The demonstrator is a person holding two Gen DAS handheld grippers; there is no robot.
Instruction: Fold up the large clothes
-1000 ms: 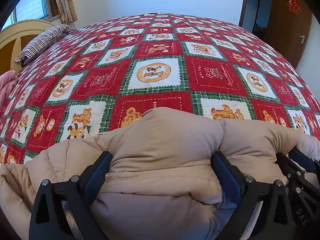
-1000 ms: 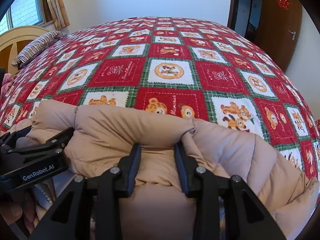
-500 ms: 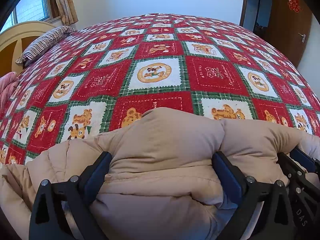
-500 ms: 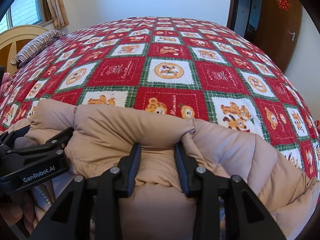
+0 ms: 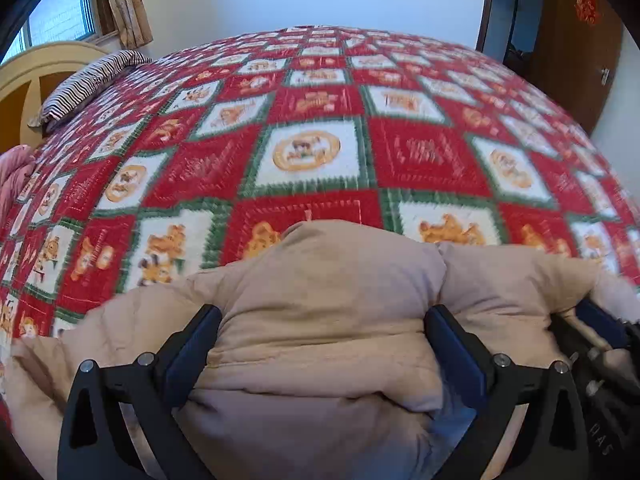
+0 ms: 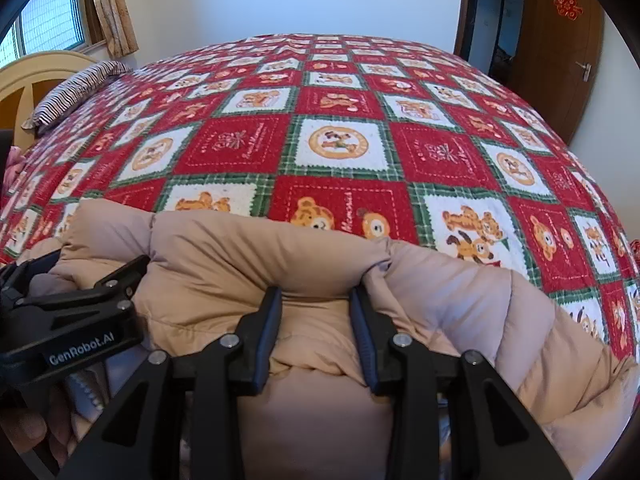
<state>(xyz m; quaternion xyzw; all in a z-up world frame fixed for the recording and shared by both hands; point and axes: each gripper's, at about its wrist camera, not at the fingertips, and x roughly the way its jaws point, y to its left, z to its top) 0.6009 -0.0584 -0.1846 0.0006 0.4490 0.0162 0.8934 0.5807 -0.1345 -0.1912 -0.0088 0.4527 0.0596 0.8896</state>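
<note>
Jacket (image 5: 320, 320) — beige, puffy — bunched at the bed's (image 6: 340, 148) six-o'clock edge. Left gripper (image 5: 322, 334) spread wide, padding bulging between its jaws. At three o'clock, right gripper (image 6: 316, 320) pinches a fold, jaws opening slightly — fabric between them.

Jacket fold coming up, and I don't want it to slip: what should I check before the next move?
1. Left gripper holds the jacket: ok, a thick bulge is squeezed between its wide jaws.
2. Right gripper holds firmly: not ok, its jaws are opening, though a fold sits pinched between them.
3. Grippers apart from each other: ok, side by side, not touching.
4. Bedspread ahead free for laying down: ok, the pillow lies far off at the left edge.
5. Sleeves and hem tidy: cannot tell, hidden below both views.
</note>
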